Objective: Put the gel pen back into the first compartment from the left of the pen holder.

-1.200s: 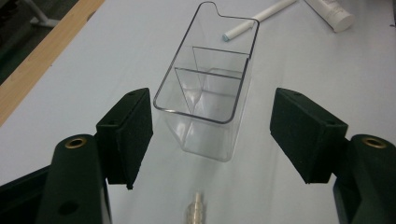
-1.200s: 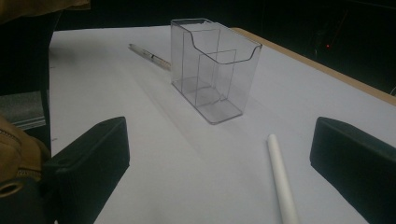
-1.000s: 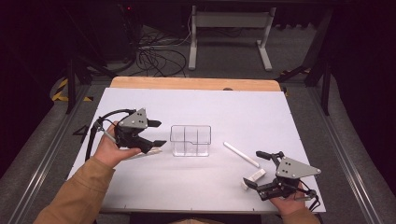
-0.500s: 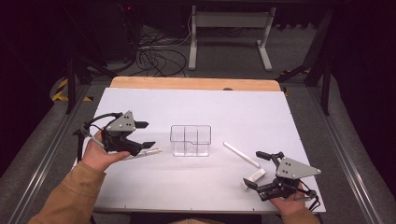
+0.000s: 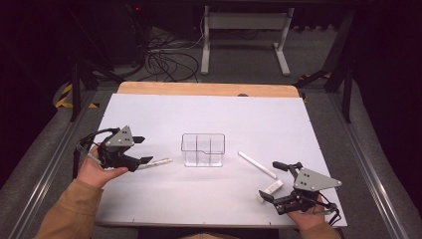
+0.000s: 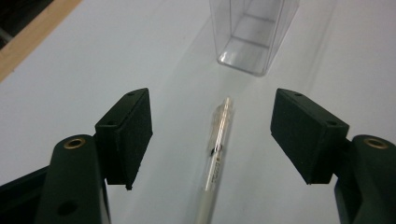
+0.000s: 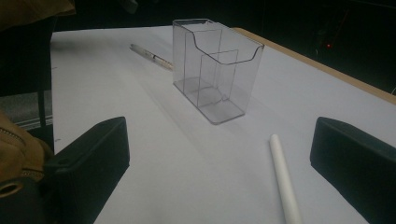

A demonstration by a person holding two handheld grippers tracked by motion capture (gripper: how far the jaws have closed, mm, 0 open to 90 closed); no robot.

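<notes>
A clear-barrelled pen (image 6: 217, 149) is seen lying flat on the white table (image 5: 164, 119), just left of the clear plastic organiser (image 5: 203, 149), its tip pointed toward that box and well apart from it. The pen is framed between the wide-open pads of the left gripper (image 6: 212, 135), neither pad touching it; in the high view the left gripper (image 5: 144, 160) is held low at the pen's near end. A slim, round, smooth barrel is judged likely to roll or squirt sideways if the pads are closed off-centre or before the gripper is lowered fully to the table. A pinch near one end could let the pen droop or swing once lifted, and then catch on the organiser's rim or tip the light, empty box. Farther right, a white stick (image 5: 257, 165) and a small white block (image 5: 272, 187) are left on the table, beside the right gripper (image 5: 268, 181), whose jaws are also held apart around nothing.
</notes>
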